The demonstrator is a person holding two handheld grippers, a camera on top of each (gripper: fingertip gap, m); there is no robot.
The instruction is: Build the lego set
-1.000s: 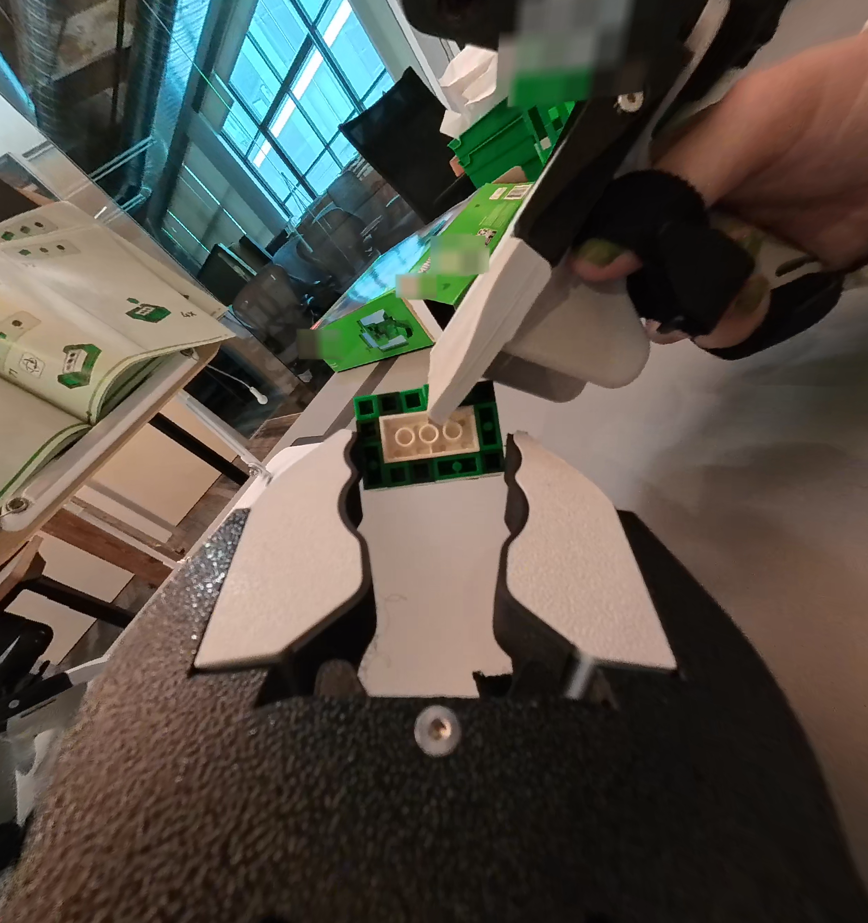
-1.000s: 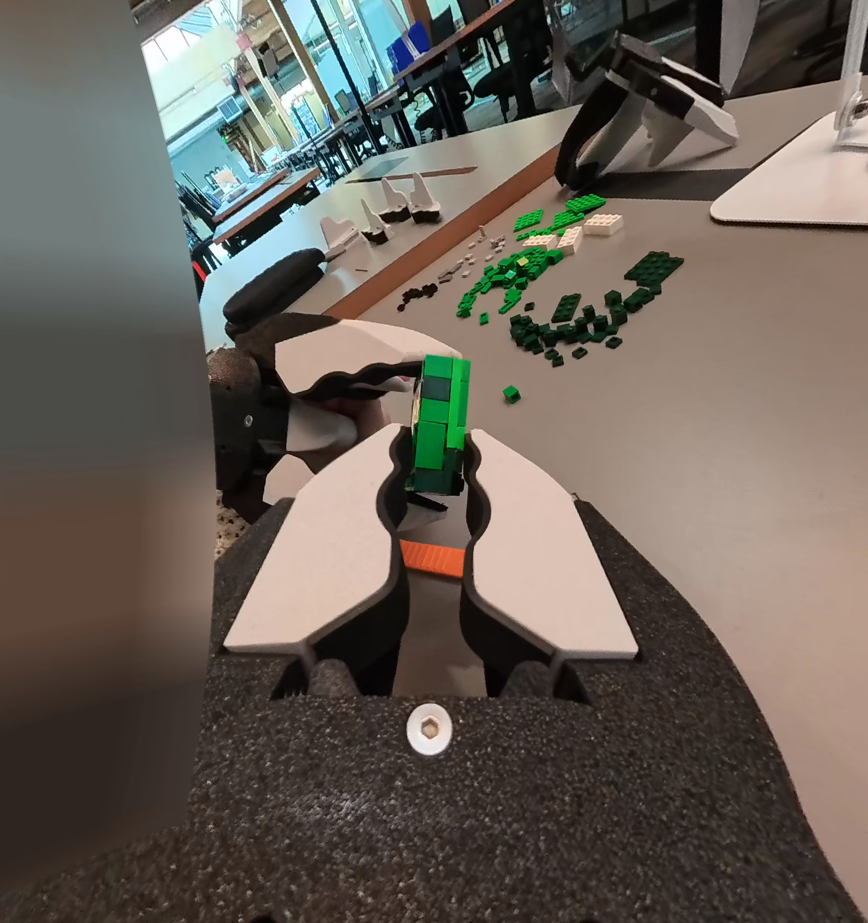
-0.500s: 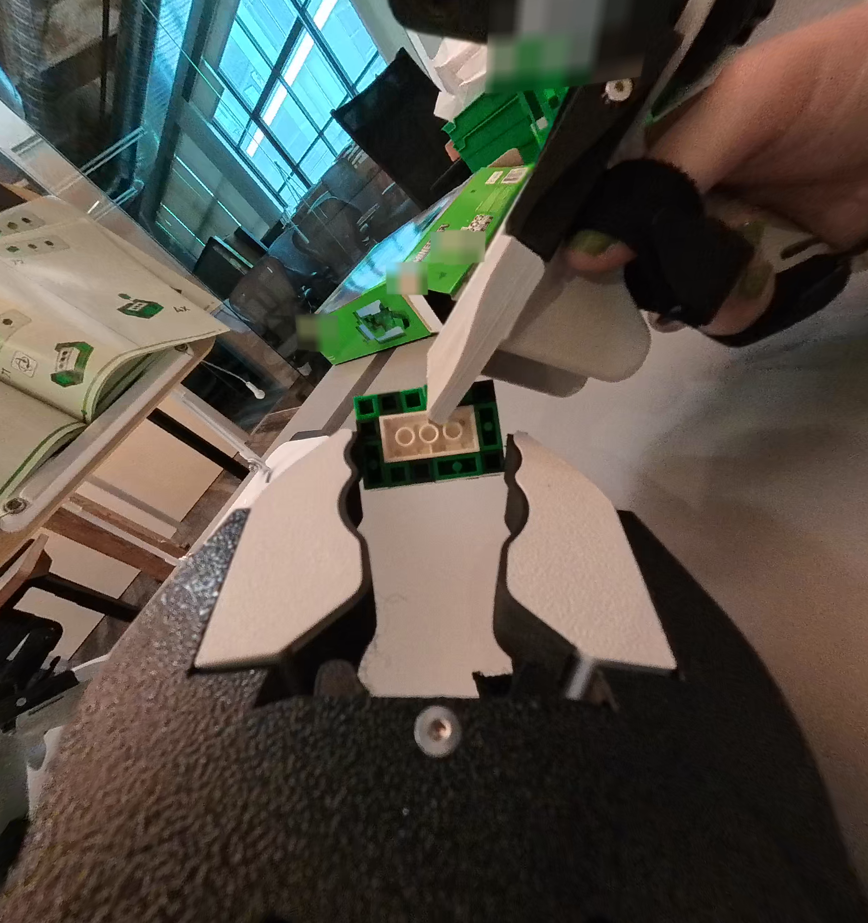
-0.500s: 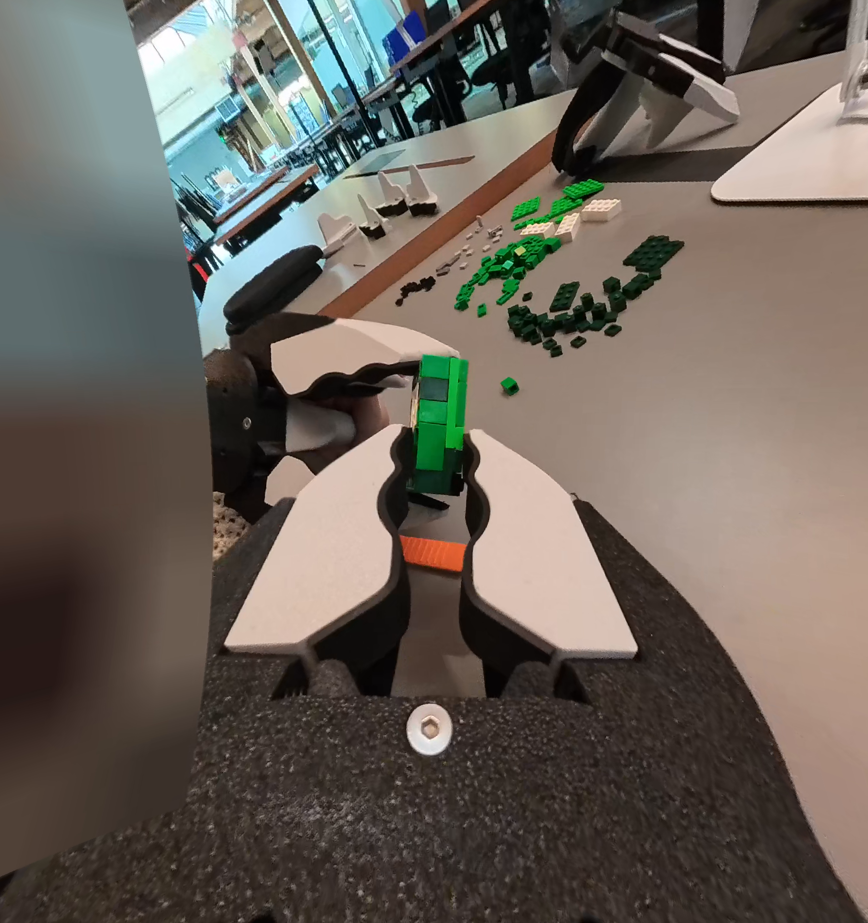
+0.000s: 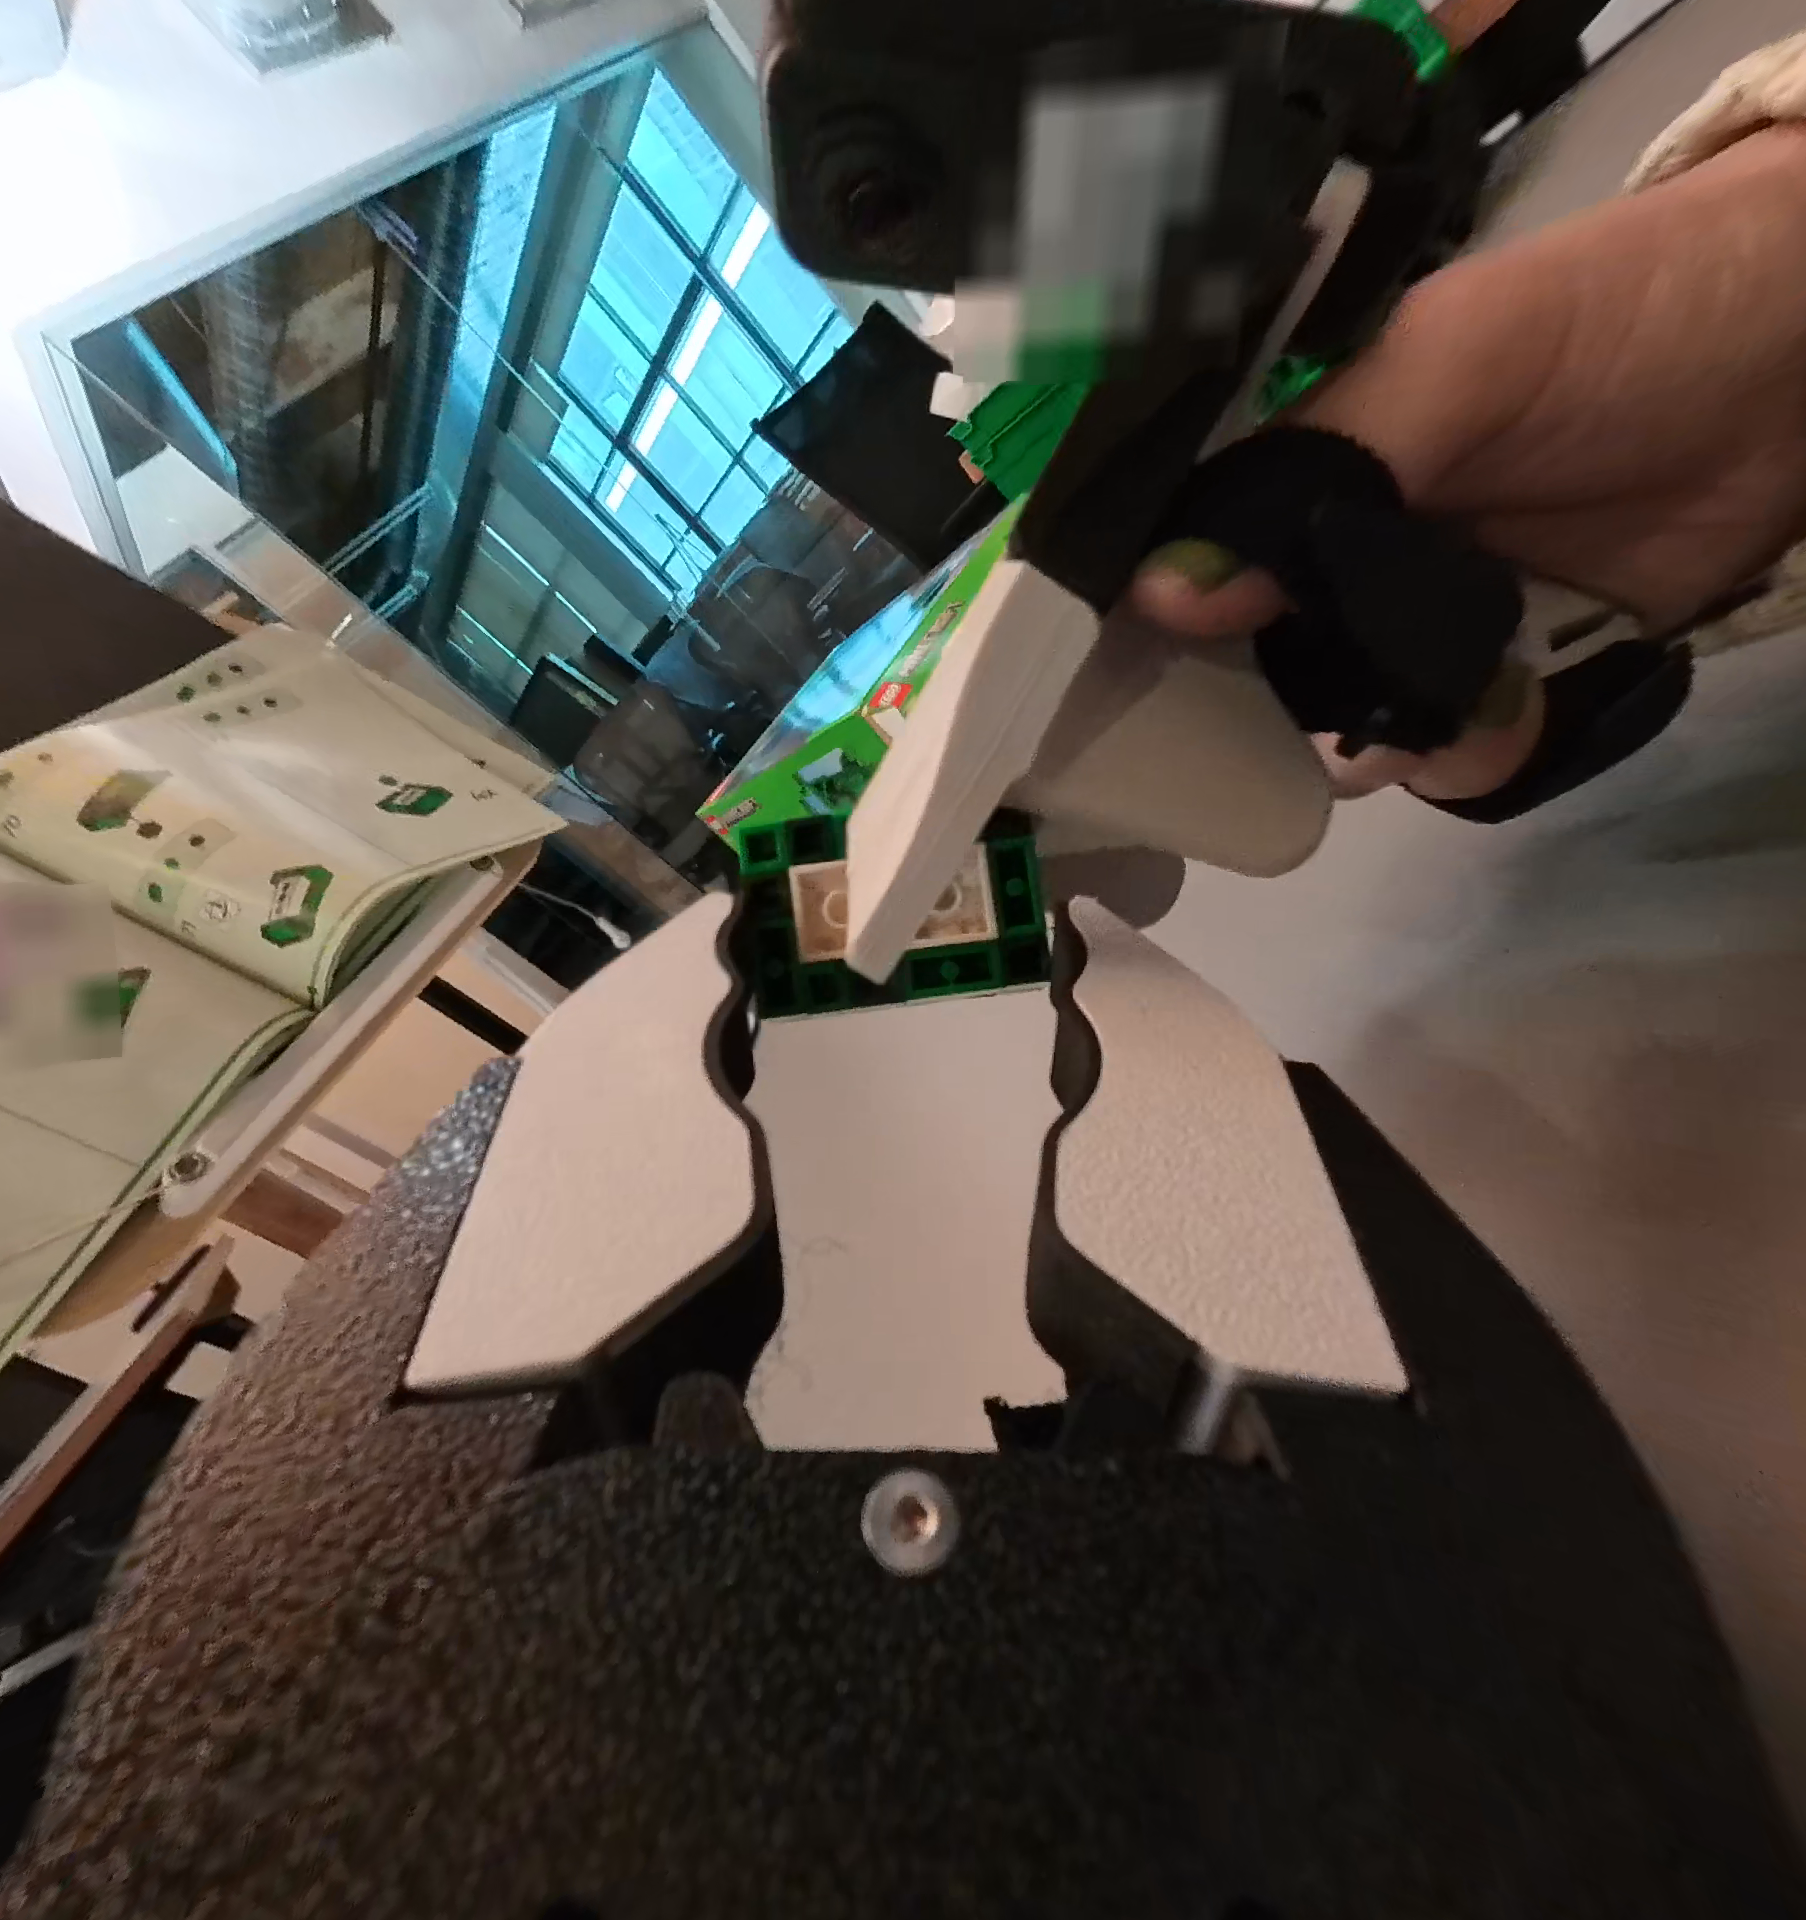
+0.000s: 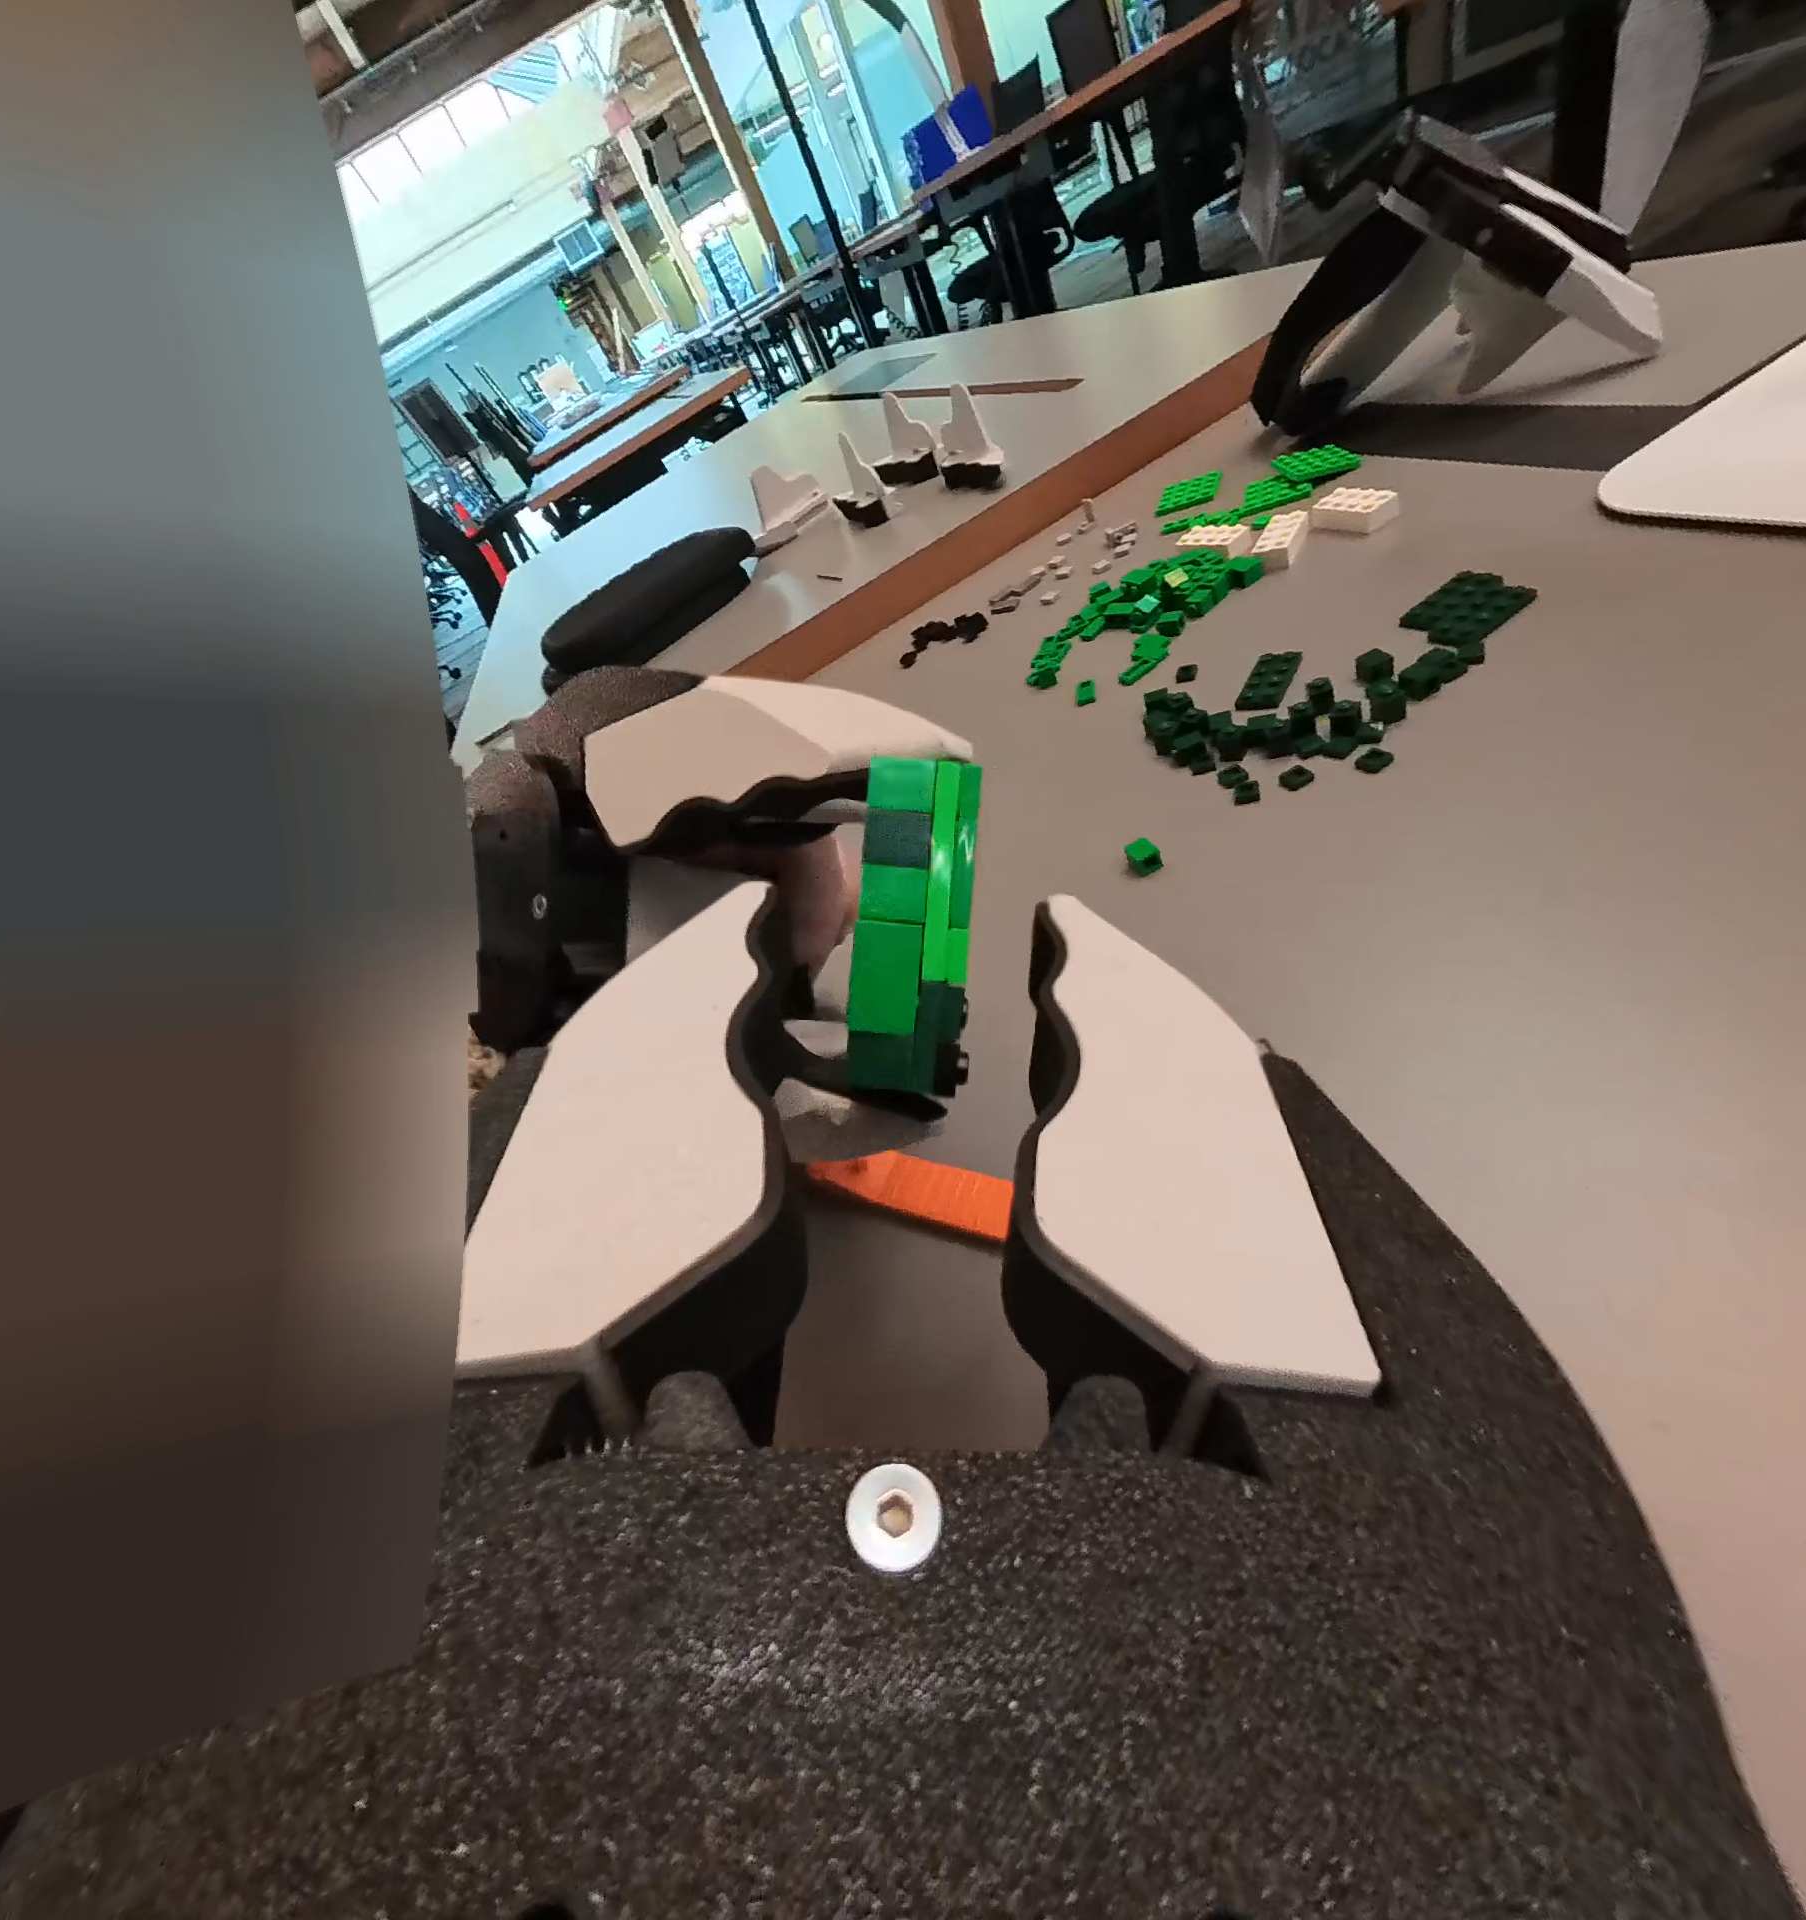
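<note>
My left gripper point(image 5: 894, 920) is shut on a small green lego build point(image 5: 972, 971) with a white brick point(image 5: 821, 909) set in its middle. It holds the build upright on edge above the grey table. In the right wrist view the build point(image 6: 904, 935) stands between the two fingers of my right gripper point(image 6: 899, 914), which is open with a gap on each side. The left gripper's upper finger point(image 6: 764, 743) reaches in from the left. In the left wrist view one right finger point(image 5: 951, 821) lies across the white brick.
An open instruction booklet point(image 5: 203, 862) sits on a stand at the left, with a green set box point(image 5: 826, 727) behind the build. Loose green pieces point(image 6: 1273, 707) and white bricks point(image 6: 1283, 530) lie on the table point(image 6: 1501, 987). An orange piece point(image 6: 920, 1195) lies under the build. A spare gripper point(image 6: 1450, 281) rests far back.
My right gripper has opened: its fingers were close against the green build and now stand apart from it. The left gripper still holds the build.
</note>
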